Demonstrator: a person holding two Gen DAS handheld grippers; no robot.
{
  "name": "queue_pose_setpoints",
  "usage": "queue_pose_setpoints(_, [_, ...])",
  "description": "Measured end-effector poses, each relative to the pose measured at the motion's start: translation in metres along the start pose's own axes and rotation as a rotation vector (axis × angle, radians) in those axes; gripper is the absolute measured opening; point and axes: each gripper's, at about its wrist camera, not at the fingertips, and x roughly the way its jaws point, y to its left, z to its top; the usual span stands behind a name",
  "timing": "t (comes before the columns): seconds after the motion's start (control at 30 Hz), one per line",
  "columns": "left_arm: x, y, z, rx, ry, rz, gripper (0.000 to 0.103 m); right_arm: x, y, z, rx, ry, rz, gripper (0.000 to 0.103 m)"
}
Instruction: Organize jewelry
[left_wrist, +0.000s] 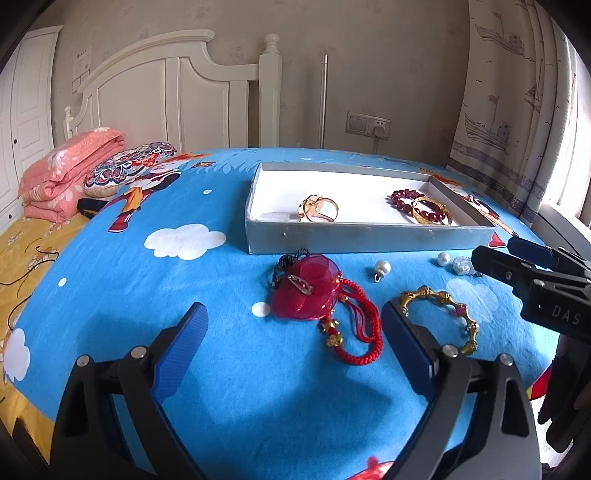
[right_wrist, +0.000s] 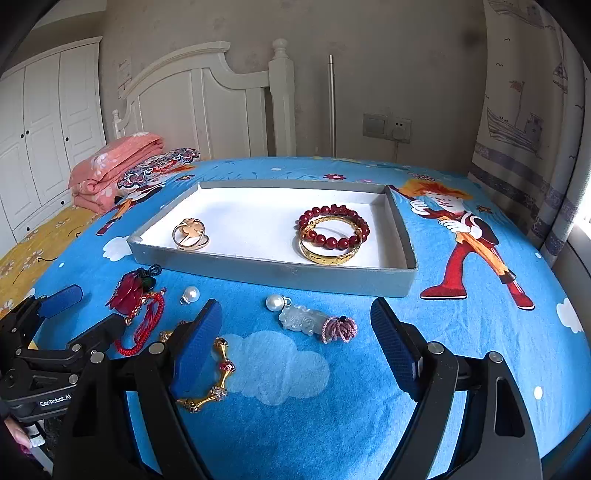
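Note:
A grey box with a white floor holds a gold ring, a red bead bracelet and a gold bangle. On the blue sheet lie a red charm with red cord, two pearls, a jade pendant and a gold link bracelet. My left gripper is open, near the red charm. My right gripper is open above the jade pendant.
A folded pink quilt and a patterned pillow lie at the far left by the white headboard. A curtain hangs at the right. The bed edge drops off on the right side.

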Motion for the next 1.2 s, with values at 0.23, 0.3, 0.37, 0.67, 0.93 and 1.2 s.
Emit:
queue_pose_setpoints(0.23, [0.031, -0.003, 0.028, -0.022, 0.092, 0.040, 0.078, 0.000, 0.005, -0.001, -0.006, -0.001, 0.017, 0.077])
queue_pose_setpoints(0.3, [0.041, 0.000, 0.029, -0.059, 0.135, 0.001, 0.049, -0.002, 0.005, -0.001, -0.010, -0.007, 0.015, 0.078])
queue_pose_setpoints(0.37, [0.039, 0.000, 0.026, -0.060, 0.118, 0.006, 0.038, -0.002, 0.004, 0.000, -0.013, -0.010, 0.013, 0.078])
queue_pose_setpoints(0.67, [0.037, -0.024, 0.062, -0.010, 0.029, -0.014, 0.029, 0.000, 0.002, -0.002, 0.007, -0.006, 0.017, 0.078])
queue_pose_setpoints(0.93, [0.081, -0.051, 0.123, 0.028, 0.005, 0.007, 0.030, 0.001, -0.001, 0.000, 0.021, -0.004, 0.014, 0.078])
queue_pose_setpoints(1.2, [0.099, -0.052, 0.134, 0.043, -0.030, 0.046, 0.070, 0.000, 0.000, -0.001, 0.019, -0.003, 0.026, 0.078])
